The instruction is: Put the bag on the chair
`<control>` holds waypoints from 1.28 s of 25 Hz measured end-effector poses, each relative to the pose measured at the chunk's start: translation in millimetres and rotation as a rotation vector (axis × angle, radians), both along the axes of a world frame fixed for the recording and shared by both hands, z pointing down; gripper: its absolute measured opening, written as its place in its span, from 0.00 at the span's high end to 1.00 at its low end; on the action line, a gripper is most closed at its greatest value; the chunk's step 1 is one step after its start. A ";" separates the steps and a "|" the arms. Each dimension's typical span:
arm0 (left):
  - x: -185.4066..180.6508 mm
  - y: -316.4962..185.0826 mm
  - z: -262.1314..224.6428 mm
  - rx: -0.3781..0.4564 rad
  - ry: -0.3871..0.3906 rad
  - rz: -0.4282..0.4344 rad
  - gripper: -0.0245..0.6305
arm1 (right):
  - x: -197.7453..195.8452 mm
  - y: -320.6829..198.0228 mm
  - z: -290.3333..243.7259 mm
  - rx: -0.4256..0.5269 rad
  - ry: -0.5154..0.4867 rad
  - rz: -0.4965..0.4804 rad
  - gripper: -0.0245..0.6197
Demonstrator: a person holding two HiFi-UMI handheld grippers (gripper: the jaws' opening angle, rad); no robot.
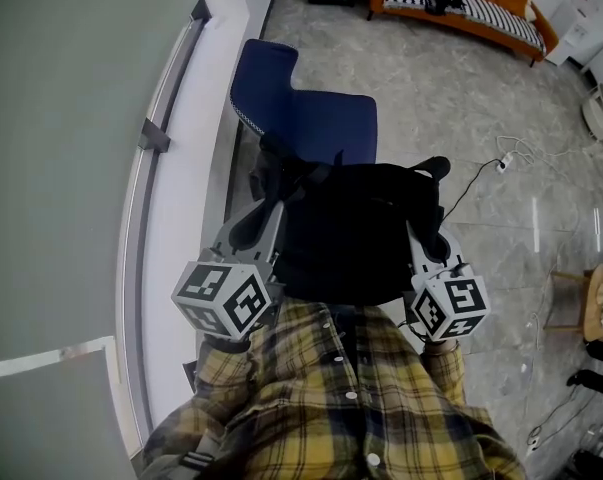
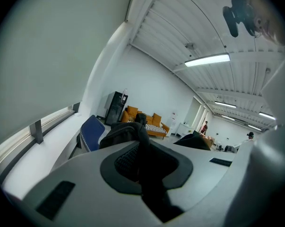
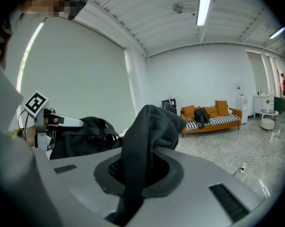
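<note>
Black fabric bag [image 1: 356,233] — slung between left tool [image 1: 253,226] and right tool [image 1: 428,246], each clenched on a fold of it, just short of the blue chair [image 1: 311,118] ahead. Risk: thin pinch slips — bag likely drops to floor [image 1: 461,108] before the seat.

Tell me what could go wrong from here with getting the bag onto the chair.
1. The left gripper and right gripper each pinch only a thin fold of the black bag, so the fabric might slip out before it is over the seat.
2. In the head view the black bag hides the near part of the blue chair, so it could be set down partly off the edge.
</note>
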State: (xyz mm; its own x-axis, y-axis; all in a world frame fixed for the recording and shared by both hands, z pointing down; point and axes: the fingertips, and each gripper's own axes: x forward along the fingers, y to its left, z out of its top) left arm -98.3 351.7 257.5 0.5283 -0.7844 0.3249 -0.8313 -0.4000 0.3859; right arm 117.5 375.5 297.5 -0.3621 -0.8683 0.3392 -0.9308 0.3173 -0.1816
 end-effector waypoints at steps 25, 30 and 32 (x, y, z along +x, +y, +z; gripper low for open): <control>-30.0 -221.0 21.7 -0.059 0.003 0.105 0.88 | -32.0 -203.3 11.7 -0.073 0.043 0.088 0.91; -40.5 -245.7 31.5 -0.072 0.006 0.132 0.88 | -41.7 -225.8 18.4 -0.085 0.046 0.130 0.91; -43.1 -251.8 33.2 -0.086 0.007 0.147 0.88 | -44.3 -229.1 19.0 -0.103 0.051 0.144 0.91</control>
State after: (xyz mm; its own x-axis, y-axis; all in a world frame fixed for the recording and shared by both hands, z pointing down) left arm -141.4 99.9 290.8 0.6376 -0.6684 0.3831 -0.7635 -0.4822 0.4296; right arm 73.3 146.4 316.5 -0.2170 -0.8697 0.4434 -0.9740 0.1624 -0.1580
